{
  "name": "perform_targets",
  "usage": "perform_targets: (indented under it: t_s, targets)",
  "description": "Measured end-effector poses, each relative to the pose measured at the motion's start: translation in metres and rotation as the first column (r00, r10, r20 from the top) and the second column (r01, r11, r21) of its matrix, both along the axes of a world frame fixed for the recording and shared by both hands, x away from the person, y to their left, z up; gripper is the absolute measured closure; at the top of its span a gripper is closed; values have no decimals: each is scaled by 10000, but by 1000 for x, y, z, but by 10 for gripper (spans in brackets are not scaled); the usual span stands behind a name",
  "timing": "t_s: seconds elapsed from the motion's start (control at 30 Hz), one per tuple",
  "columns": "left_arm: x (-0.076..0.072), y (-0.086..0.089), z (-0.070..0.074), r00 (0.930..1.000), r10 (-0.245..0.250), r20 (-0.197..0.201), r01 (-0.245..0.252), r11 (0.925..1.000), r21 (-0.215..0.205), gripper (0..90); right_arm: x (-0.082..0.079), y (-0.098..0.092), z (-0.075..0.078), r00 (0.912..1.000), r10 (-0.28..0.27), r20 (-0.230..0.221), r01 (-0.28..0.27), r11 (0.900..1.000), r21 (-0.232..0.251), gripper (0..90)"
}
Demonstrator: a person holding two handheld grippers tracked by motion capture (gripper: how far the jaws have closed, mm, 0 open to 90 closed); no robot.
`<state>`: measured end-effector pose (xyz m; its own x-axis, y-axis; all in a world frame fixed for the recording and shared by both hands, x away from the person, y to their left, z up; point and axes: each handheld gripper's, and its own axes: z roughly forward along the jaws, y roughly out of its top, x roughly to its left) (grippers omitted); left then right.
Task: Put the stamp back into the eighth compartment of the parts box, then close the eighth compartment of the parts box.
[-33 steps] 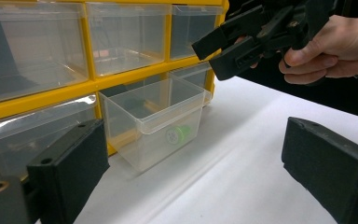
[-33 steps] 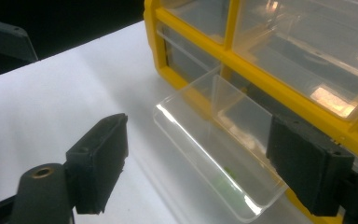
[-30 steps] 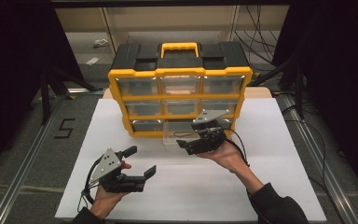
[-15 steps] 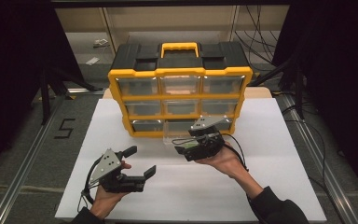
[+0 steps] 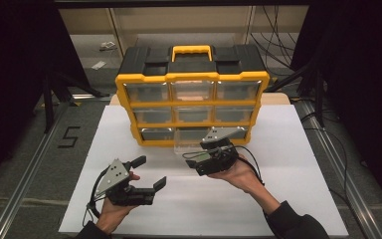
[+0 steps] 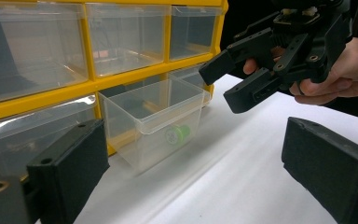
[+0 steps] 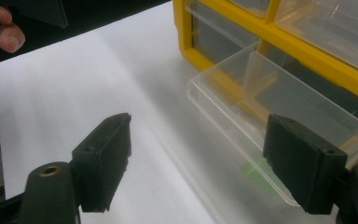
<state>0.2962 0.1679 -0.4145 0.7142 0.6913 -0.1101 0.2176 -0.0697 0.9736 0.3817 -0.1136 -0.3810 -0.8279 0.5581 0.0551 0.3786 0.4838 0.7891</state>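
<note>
A yellow and black organizer [image 5: 194, 94] with clear drawers stands at the middle of the white sheet. Its bottom middle drawer [image 5: 188, 145] is pulled out, and a small green item [image 6: 177, 135] lies inside it. My right gripper [image 5: 191, 160] hovers just in front of that drawer, open and holding nothing. From its own camera the drawer [image 7: 270, 116] lies between and beyond the jaws, nearer the right one, and the green item [image 7: 256, 170] shows through the wall. My left gripper [image 5: 150, 172] is open near the front left, apart from the drawer [image 6: 154, 121]. The right gripper [image 6: 228, 81] appears beyond it.
The white sheet [image 5: 298, 164] covers the table around the organizer. Metal rails [image 5: 25, 179] run along both sides. A "5" mark [image 5: 68, 137] sits on the grey surface at the left. Cables [image 5: 323, 119] trail at the right.
My right gripper has drawn back a little from the organizer, toward the person and slightly left. The drawer stays pulled out. My left gripper has not moved.
</note>
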Motion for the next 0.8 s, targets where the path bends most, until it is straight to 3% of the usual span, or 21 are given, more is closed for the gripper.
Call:
perform_targets:
  t_s: [0.47,0.8]
  targets:
    - [0,0,0,10000,-5,16,5,10000,-1,68,-4,3,-7,9997,188,-172,-190,9998,-84,252]
    - [-1,1,0,10000,15,5,-15,10000,2,68,-6,4,-10,9995,257,-191,-261,9994,-212,325]
